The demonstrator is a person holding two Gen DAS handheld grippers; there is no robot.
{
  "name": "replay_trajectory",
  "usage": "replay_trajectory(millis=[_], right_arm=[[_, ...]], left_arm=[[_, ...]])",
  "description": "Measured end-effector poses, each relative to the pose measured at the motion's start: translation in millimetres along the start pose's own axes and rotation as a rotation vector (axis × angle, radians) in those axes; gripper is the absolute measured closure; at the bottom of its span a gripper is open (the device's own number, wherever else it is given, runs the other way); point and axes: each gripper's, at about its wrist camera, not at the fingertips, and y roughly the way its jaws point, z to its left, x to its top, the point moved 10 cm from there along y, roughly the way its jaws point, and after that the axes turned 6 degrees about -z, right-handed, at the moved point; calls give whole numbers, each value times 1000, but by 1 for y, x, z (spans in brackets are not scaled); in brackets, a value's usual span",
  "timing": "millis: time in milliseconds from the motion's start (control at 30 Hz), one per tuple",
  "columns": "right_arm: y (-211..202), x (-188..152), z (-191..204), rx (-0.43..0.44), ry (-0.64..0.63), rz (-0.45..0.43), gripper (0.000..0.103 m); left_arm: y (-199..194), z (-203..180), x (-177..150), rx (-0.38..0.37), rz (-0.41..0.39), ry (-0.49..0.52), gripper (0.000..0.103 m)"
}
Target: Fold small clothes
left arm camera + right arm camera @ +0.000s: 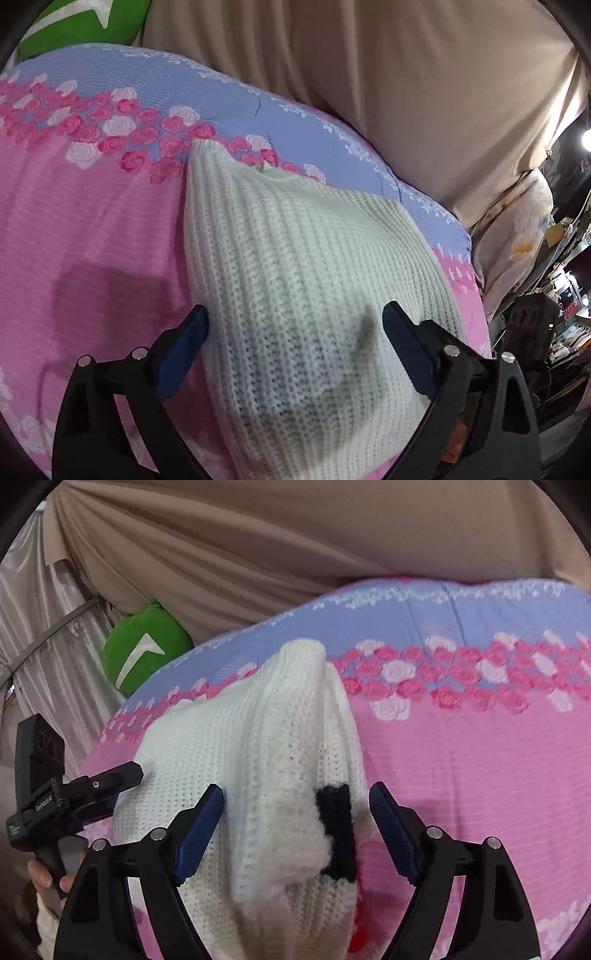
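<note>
A small white knitted sweater point(295, 280) lies folded on a pink and blue floral bedsheet point(92, 229). My left gripper point(295, 325) is open, its blue pads astride the sweater's near end. In the right wrist view the same sweater point(258, 760) shows a dark navy patch point(338, 830) on its right side. My right gripper point(295, 801) is open too, with its jaws either side of the sweater's near end. The left gripper point(122, 779) shows at the sweater's left edge, held by a hand.
A beige curtain point(406, 92) hangs behind the bed. A green cushion point(142, 657) sits at the bed's far left corner. A floral pillow point(517, 229) and dark cluttered shelves point(561, 295) are off the bed's right side. The sheet point(480, 775) spreads right of the sweater.
</note>
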Motion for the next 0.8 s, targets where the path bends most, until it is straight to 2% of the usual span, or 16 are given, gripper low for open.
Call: replay_trajectory(millis=[33,67,100,133,167,233,300,367,433,500,533,600,700,767,800], right_arm=[[4,-1,-2,-7,1,-1,31],[5,0,2,-1,-21,-8,39],[2,2,8,4,-44,-26,56],[-3,6,14,-3,-70,-52,69],[-13,13,22,-5,-101,-96,72],[-35,26,39,24,-128,-183,78],[-62,36,53,50,-153,-279,78],[-73,42,51,15,-172,-323,78],[-56,36,31,-18,-146,-258,74],[-19,16,-6,-66,-81,-106,71],[-9,8,-18,-59,-36,-67,61],[-23,6,-22,-10,39,-94,55],[-64,14,-12,-79,-23,-208,55],[-90,14,-1,-96,-57,-272,59],[-98,12,5,-83,-65,-283,67]], left_arm=[[2,0,1,2,-2,5,22],[3,-2,2,-3,-10,16,31],[2,-6,5,-10,-21,33,43],[0,-12,9,-18,-35,51,49],[-3,-18,14,-27,-54,67,56],[-11,-36,27,-44,-103,110,61],[-24,-60,39,-68,-162,167,62],[-29,-73,44,-67,-190,200,61],[-16,-64,39,-2,-162,198,59],[7,-40,26,121,-99,187,56],[16,-25,14,176,-64,165,54],[6,-18,6,170,-83,137,47],[-25,-21,0,235,-123,171,47],[-47,-28,-6,293,-159,221,48],[-55,-34,-10,304,-171,244,48]])
